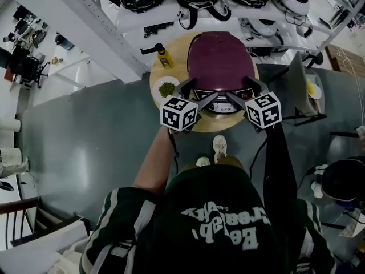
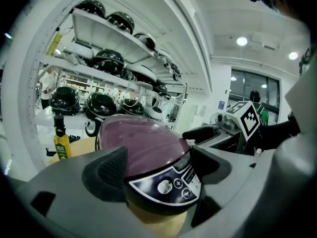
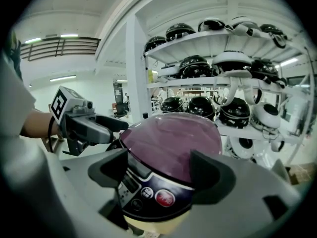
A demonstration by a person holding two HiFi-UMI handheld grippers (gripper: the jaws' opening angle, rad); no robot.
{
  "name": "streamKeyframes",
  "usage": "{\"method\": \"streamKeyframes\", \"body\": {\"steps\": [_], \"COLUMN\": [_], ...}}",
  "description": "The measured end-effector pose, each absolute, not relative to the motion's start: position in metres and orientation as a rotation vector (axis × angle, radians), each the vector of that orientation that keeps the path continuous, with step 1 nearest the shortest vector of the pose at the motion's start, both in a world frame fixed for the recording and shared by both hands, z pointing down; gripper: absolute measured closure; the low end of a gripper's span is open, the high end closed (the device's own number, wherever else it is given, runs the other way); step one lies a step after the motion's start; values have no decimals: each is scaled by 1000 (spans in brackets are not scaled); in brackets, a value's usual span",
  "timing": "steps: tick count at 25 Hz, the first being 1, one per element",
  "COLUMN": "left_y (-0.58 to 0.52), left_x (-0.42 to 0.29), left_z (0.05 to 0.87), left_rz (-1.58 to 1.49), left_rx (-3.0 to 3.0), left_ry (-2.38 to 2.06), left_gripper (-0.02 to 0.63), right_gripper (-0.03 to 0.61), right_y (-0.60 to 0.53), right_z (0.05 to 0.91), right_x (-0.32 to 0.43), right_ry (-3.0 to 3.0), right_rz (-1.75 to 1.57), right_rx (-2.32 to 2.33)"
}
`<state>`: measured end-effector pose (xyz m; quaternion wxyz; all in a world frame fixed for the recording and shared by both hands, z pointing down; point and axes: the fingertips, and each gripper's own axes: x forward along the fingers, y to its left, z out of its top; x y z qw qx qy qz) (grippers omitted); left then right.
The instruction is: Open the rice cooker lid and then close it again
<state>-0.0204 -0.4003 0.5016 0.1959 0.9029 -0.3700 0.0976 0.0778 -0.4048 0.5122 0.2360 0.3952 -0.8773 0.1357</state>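
The cooker (image 1: 219, 67) sits at the upper middle of the head view, on a round wooden bench (image 1: 214, 124). Its purple lid (image 1: 219, 59) is down, so the opening step looks not yet begun. Its dark panel (image 1: 219, 103) faces the lower edge of the frame, toward the person. That is probably why both tongs come at it from that side, since any latch would likely sit at the front.

The left tongs (image 1: 201, 91) stand with the jaws apart. In the left gripper view the panel's corner and the lid's edge show in the gap between the jaws, and neither pad seems to press on them. The right tongs (image 1: 244, 90) are also spread wide. Their view frames the panel, with a red button (image 3: 164, 197) low in the gap, and I see no contact there either. Nothing is held by either pair.

The two tongs angle inward toward each other, flanking the panel from lower left and lower right, and both tip a little downward. A bare forearm (image 1: 154, 158) carries the left pair and a dark sleeve (image 1: 279, 158) carries the right. Both reach up the frame from the person at the bottom.

A bottle (image 1: 164, 56) and a plate (image 1: 166, 88) with something green share the bench's left side, clear of the tongs. Shelves (image 1: 171, 16) run across the top.
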Motion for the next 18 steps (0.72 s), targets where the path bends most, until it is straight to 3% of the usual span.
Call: {"method": "streamKeyframes", "body": {"steps": [8,18], "left_y": [-401,-402], "left_x": [-19,-19], "left_z": [505,509], "left_rz": [265,344], "left_rx": [2511,2509], "left_ry": [-1011,-1023], "left_gripper": [206,206], "right_gripper": [118,126], "right_y": [-401,-401], "right_z": [521,525], "right_x": [72,72], "right_ry": [-2366,-2305], "right_rz": [318,368], "right_rx": [1034,969]}}
